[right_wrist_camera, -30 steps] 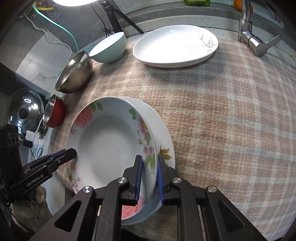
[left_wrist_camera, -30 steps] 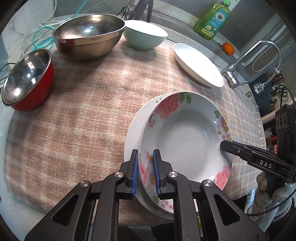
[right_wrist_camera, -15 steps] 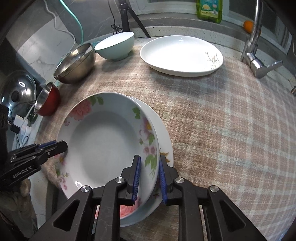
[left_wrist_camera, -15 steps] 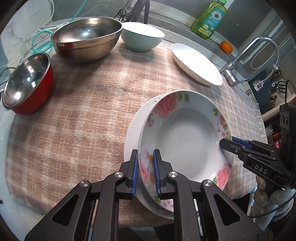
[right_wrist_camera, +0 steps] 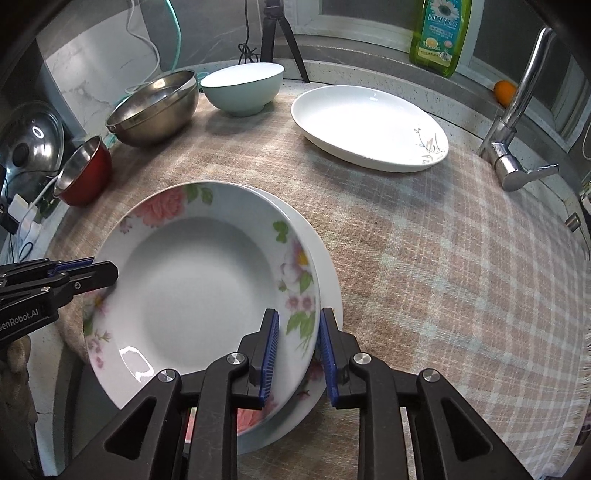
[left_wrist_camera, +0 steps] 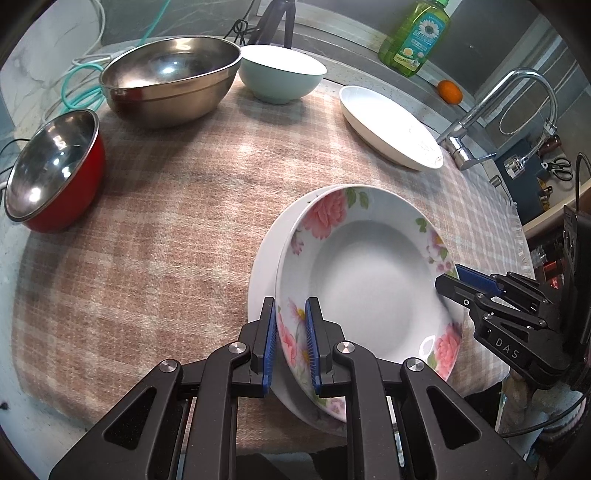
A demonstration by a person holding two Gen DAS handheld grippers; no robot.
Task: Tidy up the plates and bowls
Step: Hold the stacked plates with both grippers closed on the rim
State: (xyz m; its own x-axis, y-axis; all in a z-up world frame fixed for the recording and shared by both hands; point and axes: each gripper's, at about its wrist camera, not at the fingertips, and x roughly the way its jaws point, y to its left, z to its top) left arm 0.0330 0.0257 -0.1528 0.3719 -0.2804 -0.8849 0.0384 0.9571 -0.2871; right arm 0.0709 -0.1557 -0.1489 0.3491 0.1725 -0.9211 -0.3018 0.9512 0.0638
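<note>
A deep floral plate (left_wrist_camera: 369,273) (right_wrist_camera: 192,288) lies on top of a plain white plate (left_wrist_camera: 266,258) (right_wrist_camera: 328,280) on the checked cloth. My left gripper (left_wrist_camera: 290,339) is shut on the floral plate's near rim, and the right wrist view shows it at that plate's left edge (right_wrist_camera: 92,273). My right gripper (right_wrist_camera: 297,354) straddles the opposite rim. Its jaws are opening, with a gap showing between the blue pads (right_wrist_camera: 269,343) and the rim. In the left wrist view its tip (left_wrist_camera: 454,282) sits at the plate's right side.
At the back stand a steel bowl (left_wrist_camera: 166,77), a mint bowl (left_wrist_camera: 280,77) and an oval white plate (left_wrist_camera: 388,129). A red bowl (left_wrist_camera: 51,166) sits far left. A faucet (right_wrist_camera: 517,122), a soap bottle (right_wrist_camera: 439,33) and an orange (right_wrist_camera: 504,90) line the sink edge.
The right gripper's pads have spread a little off the floral plate's rim, and the gripper has rolled and shifted slightly. The left gripper has kept its grip and its place.
</note>
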